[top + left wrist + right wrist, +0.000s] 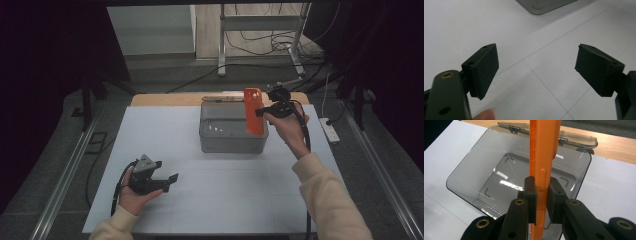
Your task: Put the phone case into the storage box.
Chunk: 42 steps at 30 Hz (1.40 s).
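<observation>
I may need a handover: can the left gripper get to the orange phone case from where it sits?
Probably yes. The left gripper is open, and bare table lies between it and the orange phone case, held upright over the grey box by the right gripper.

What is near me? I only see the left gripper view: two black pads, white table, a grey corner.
Observer: That corner belongs to a smoky clear plastic box, its hinged lid folded open behind it.
Operator: Is anything in the box?
Observer: It looks empty inside.
Operator: What is the other hand doing?
Observer: The right tool grips an orange phone case upright, at the box's right end.
Operator: Where is my tool?
Observer: The left tool sits open, low over the table's near left part.
</observation>
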Each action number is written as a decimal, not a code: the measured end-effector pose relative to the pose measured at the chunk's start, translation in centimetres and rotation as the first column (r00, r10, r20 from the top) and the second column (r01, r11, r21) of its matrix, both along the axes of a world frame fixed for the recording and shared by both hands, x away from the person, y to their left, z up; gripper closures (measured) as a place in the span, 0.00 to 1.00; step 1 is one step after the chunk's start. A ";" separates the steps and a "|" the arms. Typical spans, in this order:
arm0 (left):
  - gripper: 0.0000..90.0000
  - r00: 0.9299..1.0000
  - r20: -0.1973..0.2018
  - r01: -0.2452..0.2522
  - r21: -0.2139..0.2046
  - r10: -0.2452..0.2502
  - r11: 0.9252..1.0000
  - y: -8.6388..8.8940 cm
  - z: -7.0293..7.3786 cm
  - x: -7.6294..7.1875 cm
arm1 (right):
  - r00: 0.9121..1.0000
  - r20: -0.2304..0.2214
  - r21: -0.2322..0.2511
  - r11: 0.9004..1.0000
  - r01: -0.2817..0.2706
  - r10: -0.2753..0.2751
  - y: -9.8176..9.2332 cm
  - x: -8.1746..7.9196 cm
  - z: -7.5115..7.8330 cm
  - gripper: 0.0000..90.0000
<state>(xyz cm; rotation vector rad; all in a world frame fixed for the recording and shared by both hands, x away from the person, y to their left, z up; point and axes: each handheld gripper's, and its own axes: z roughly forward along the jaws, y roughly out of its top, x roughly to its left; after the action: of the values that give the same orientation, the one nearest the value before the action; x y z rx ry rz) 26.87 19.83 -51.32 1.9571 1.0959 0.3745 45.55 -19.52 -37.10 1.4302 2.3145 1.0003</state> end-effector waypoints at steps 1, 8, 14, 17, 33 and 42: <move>0.21 1.000 -0.001 0.000 -0.001 0.000 1.000 0.0 0.0 0.0 | 1.000 -0.001 -0.001 1.000 0.000 0.000 0.0 0.0 0.0 0.88; 0.21 1.000 -0.002 0.001 0.001 -0.001 1.000 0.0 0.0 0.0 | 1.000 -0.008 -0.006 1.000 0.003 -0.003 0.0 0.2 -0.1 0.88; 0.21 1.000 -0.003 0.001 0.001 -0.001 1.000 0.0 0.0 0.0 | 1.000 -0.022 -0.012 1.000 0.002 -0.002 0.1 0.5 -0.4 0.88; 0.21 1.000 -0.002 0.001 0.002 -0.001 1.000 0.0 0.0 0.0 | 1.000 -0.029 -0.020 1.000 0.000 -0.001 0.2 0.6 -0.5 0.88; 0.21 1.000 -0.001 0.001 0.003 -0.001 1.000 0.0 0.0 0.0 | 0.994 -0.108 -0.040 0.999 0.027 -0.031 0.5 2.4 -1.1 0.88; 0.21 1.000 0.001 0.002 0.003 -0.002 1.000 0.0 0.0 0.0 | 0.984 -0.176 -0.045 0.999 0.031 -0.038 0.8 3.4 -1.5 0.88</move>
<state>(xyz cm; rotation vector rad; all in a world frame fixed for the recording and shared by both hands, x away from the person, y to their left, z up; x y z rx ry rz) 26.86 19.84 -51.29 1.9605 1.0933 0.3765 48.97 -18.73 -38.56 1.5956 2.4077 0.8412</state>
